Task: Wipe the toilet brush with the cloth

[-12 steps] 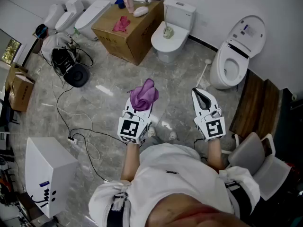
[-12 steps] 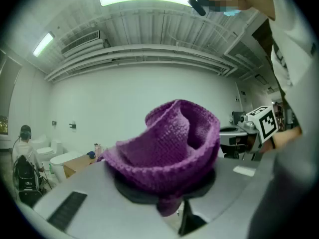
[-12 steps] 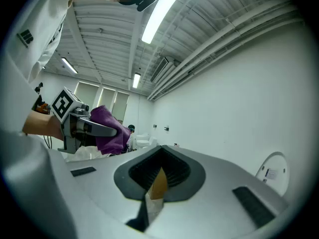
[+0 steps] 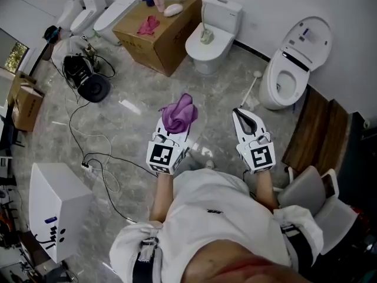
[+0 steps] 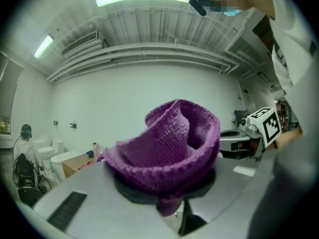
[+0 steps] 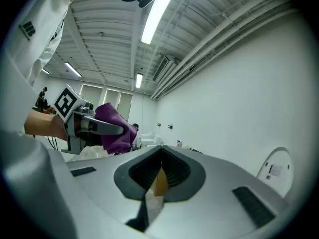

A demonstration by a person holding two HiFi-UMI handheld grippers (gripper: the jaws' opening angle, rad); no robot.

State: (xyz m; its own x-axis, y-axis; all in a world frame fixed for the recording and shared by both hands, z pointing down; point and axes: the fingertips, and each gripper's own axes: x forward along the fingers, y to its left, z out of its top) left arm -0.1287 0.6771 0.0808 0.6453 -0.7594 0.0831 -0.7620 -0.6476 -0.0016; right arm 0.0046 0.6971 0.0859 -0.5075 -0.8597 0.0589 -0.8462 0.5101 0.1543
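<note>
No legible writing anywhere. The marker cubes on the left hand-held gripper (image 4: 175,128) & the right hand-held gripper (image 4: 238,114) carry only black-and-white square patterns, no letters. The open toilet (image 4: 290,75), ahead-right of the right hand-held gripper, has a small blue-printed label inside its raised lid, too small to read. The cardboard box (image 4: 154,40), far ahead of the left one, has faint print on its side, also unreadable.

Cloth (image 4: 179,113): purple knit, bunched up, sits right at the tip of the left hand-held gripper & bulges up and fwd over it. In the left gripper view the jaws are closed tight on a lower fold, w/ the rest of the cloth billowing above them.

Toilet brush (image 4: 253,91): what looks like it is a thin white-handled item lying on the floor (image 4: 135,117). It is ahead of the right hand-held gripper & slightly to its right, by the foot of the open toilet, well apart from both grippers & from the cloth. A 2nd handled thing stands on the lid of the closed toilet (image 4: 200,50), further ahead; too small to tell what it is.

Right hand-held gripper: jaws together, nothing between them, touching nothing. It is held level in the air beside the left one, approx. same height, clear gap between the 2. The right gripper view shows the left one w/ the cloth off to its left.
</note>
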